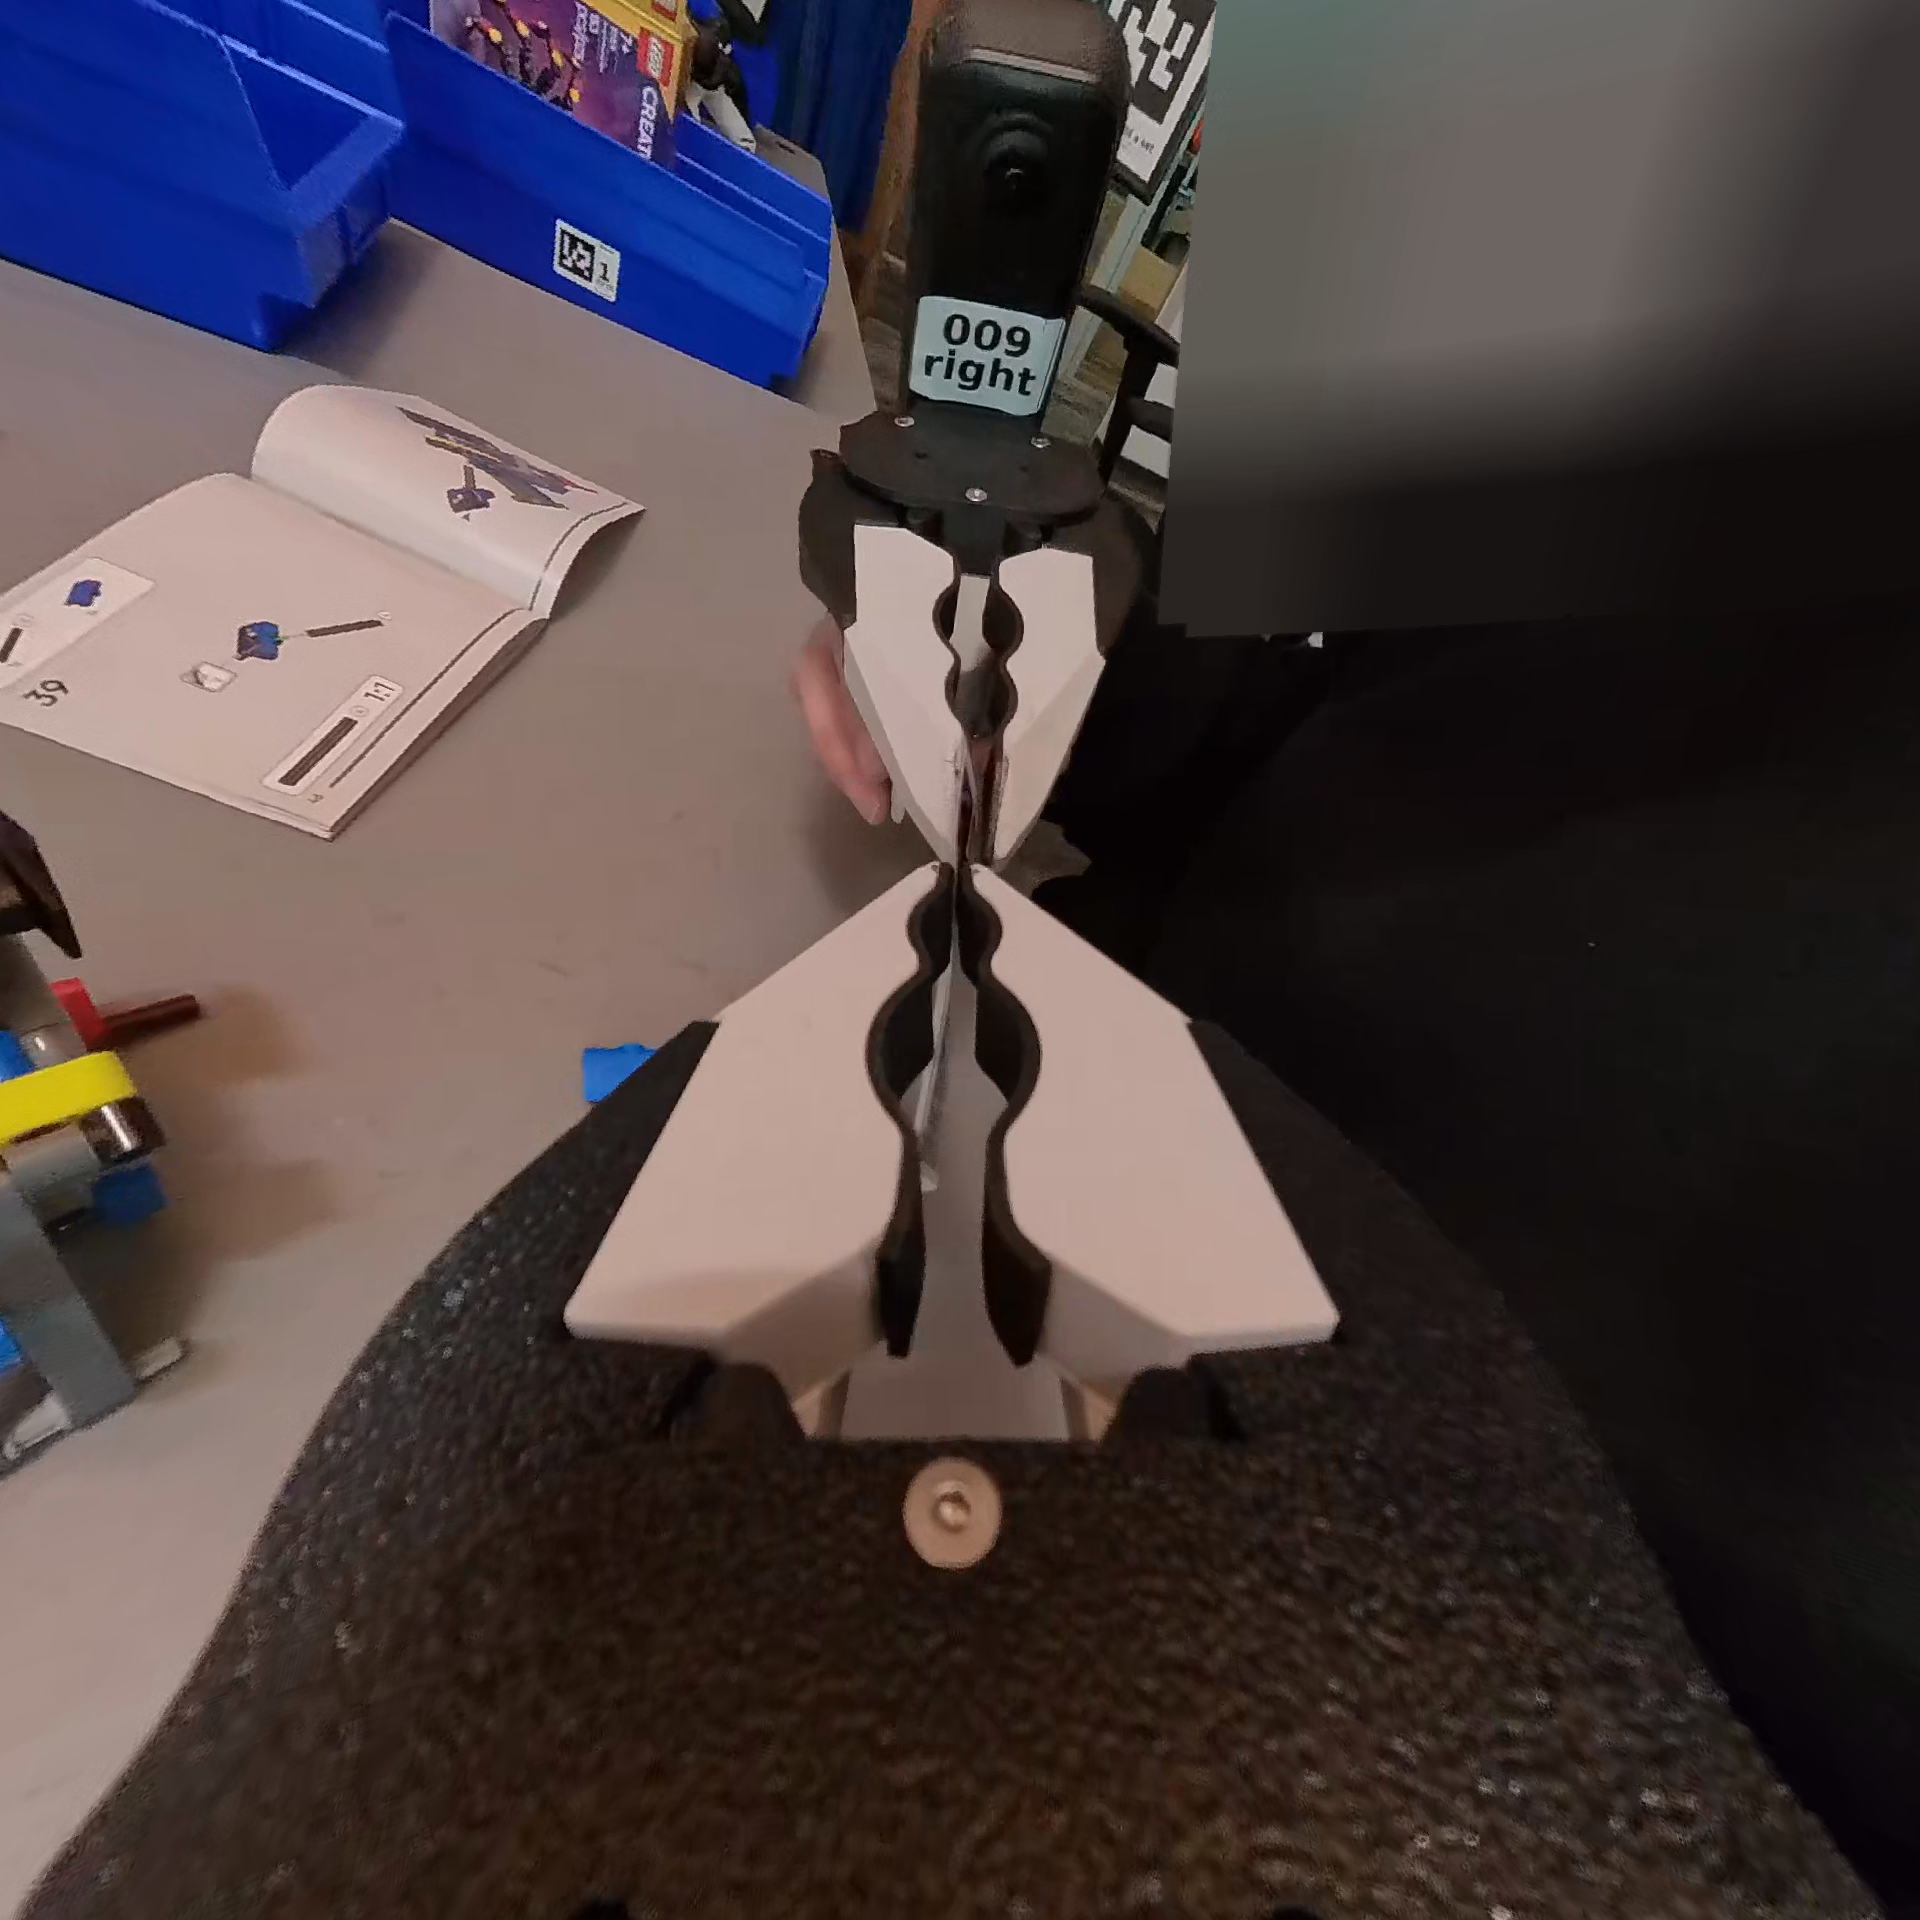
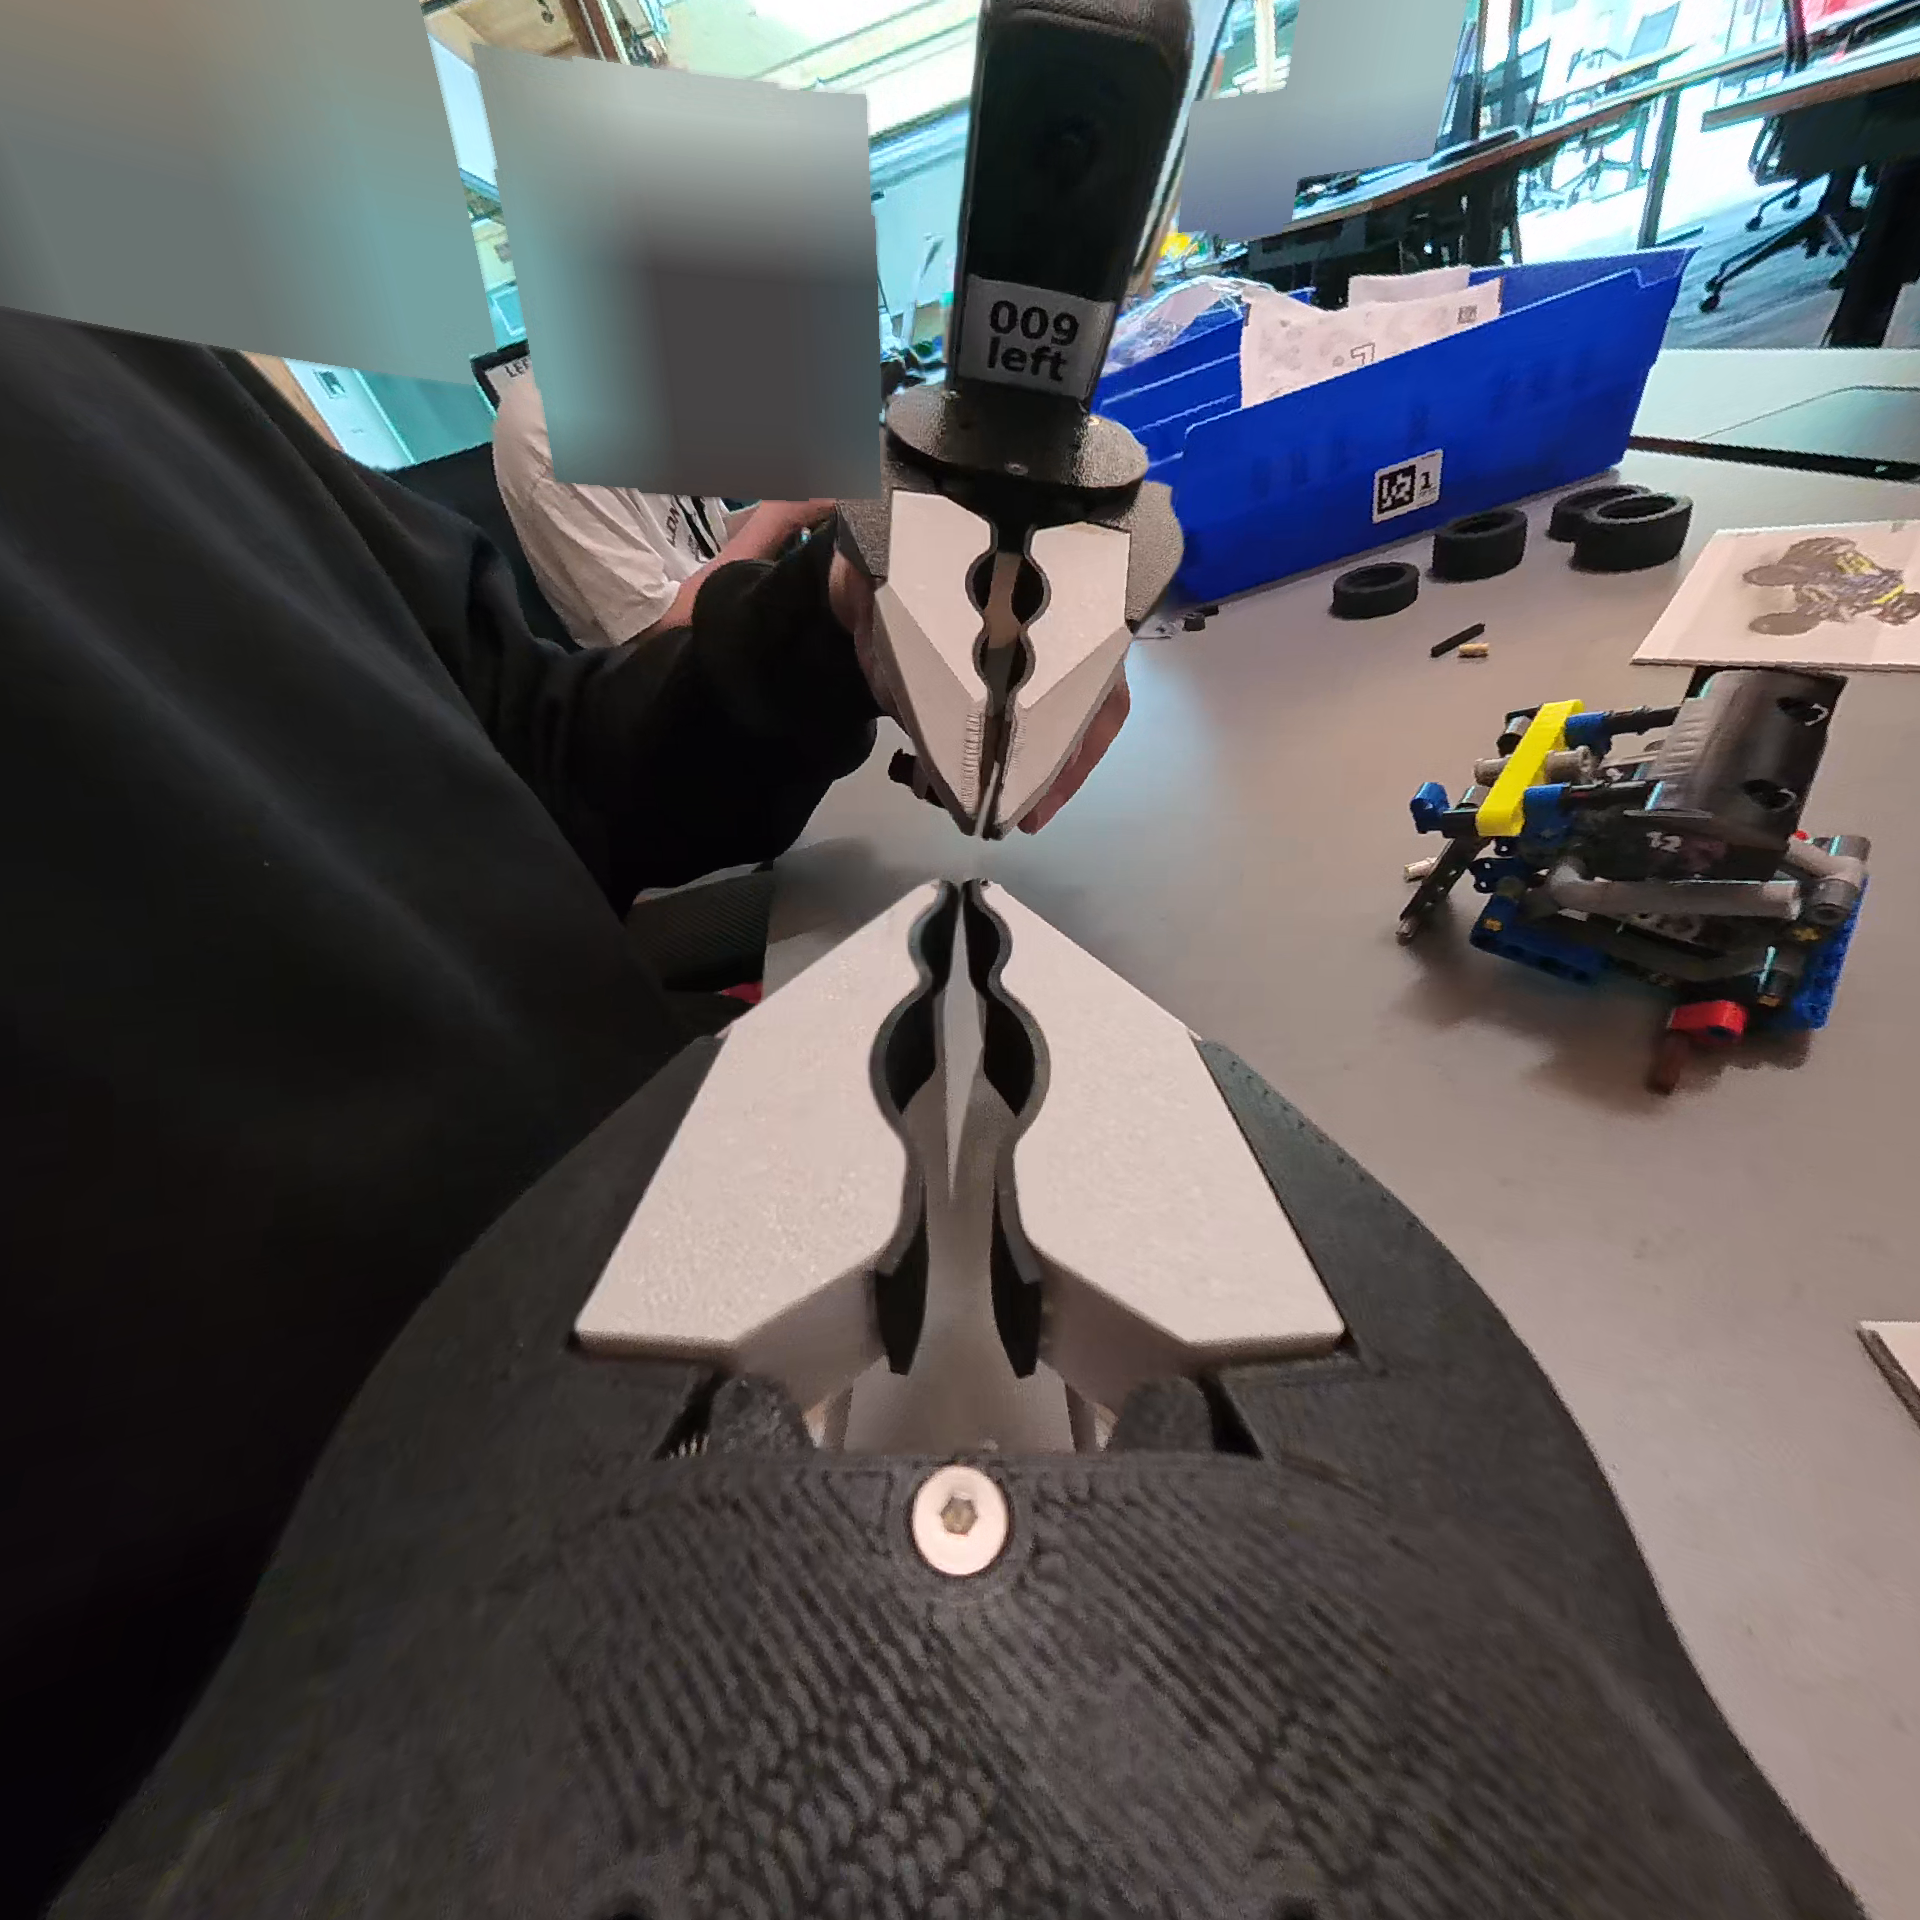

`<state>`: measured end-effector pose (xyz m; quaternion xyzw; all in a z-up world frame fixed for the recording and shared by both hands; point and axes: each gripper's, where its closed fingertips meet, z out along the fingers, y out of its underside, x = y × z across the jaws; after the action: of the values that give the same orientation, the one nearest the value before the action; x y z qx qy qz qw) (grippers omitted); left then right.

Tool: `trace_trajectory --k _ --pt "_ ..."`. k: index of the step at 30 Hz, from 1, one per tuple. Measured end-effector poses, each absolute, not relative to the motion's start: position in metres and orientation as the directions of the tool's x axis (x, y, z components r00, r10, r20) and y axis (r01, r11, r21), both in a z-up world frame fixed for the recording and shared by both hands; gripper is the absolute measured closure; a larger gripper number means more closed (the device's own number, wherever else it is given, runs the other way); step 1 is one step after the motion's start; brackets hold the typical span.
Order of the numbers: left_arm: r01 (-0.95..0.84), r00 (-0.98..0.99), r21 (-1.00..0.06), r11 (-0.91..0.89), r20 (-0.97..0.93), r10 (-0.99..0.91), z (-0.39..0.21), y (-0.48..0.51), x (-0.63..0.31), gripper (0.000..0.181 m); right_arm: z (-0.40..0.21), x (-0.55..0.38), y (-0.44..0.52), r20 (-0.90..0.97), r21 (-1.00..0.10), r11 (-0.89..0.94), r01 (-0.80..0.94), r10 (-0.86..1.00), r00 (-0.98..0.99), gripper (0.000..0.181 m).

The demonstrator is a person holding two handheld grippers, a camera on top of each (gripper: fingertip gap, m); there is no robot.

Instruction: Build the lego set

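Over the grey table [image 1: 644,914], in the left wrist view, we hold our left gripper [image 1: 954,873] tip to tip with our right gripper [image 1: 971,847]; both sets of jaws are pressed together, and something thin and dark seems caught at the right one's tips, too small for us to name. At ten o'clock lies the open instruction booklet [image 1: 312,613], at eleven the blue bins [image 1: 582,197], and at nine the half-built lego model [image 1: 62,1132], with a small blue piece [image 1: 613,1070] just beside our left claw. From the right wrist view, our right gripper [image 2: 961,885] is clenched, the left gripper [image 2: 987,826] facing it at twelve o'clock, likewise closed. The model [image 2: 1652,873] sits at three o'clock, well apart from both claws; loose black tyres [image 2: 1538,545] lie at one o'clock by the blue bin [image 2: 1434,416]. We judge we are between steps, perhaps passing or aligning a tiny part. Next we need to check the booklet, then carry the part to the model. Our meeting point hangs near the table's edge at our body's side; a dropped part could fall off. Open tabletop lies between us and the model.
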<state>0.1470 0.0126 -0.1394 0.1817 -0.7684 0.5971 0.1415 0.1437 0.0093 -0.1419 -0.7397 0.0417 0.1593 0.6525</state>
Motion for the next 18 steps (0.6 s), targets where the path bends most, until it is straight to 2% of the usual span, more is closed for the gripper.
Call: trace_trajectory --k 5,9,13,18 --pt "-0.443 -0.897 -0.866 0.232 0.425 -0.123 -0.146 0.009 0.152 0.181 -0.149 0.151 0.006 -0.319 -0.94 -0.164 -0.299 0.118 0.94 0.181" --pt "-0.386 -0.917 -0.892 0.234 0.346 -0.197 -0.15 0.008 0.166 0.181 -0.158 0.165 0.003 -0.429 -0.893 -0.171 -0.417 0.038 0.902 0.181" --pt "-0.187 -0.93 -0.943 0.275 0.08 -0.359 -0.144 0.019 0.191 0.172 -0.166 0.184 -0.003 -0.558 -0.818 -0.115 -0.564 -0.083 0.826 0.181" --pt "0.117 -0.898 -0.905 0.408 -0.271 -0.345 -0.136 0.008 0.182 0.164 -0.172 0.19 -0.007 -0.68 -0.724 -0.042 -0.688 -0.126 0.723 0.181"
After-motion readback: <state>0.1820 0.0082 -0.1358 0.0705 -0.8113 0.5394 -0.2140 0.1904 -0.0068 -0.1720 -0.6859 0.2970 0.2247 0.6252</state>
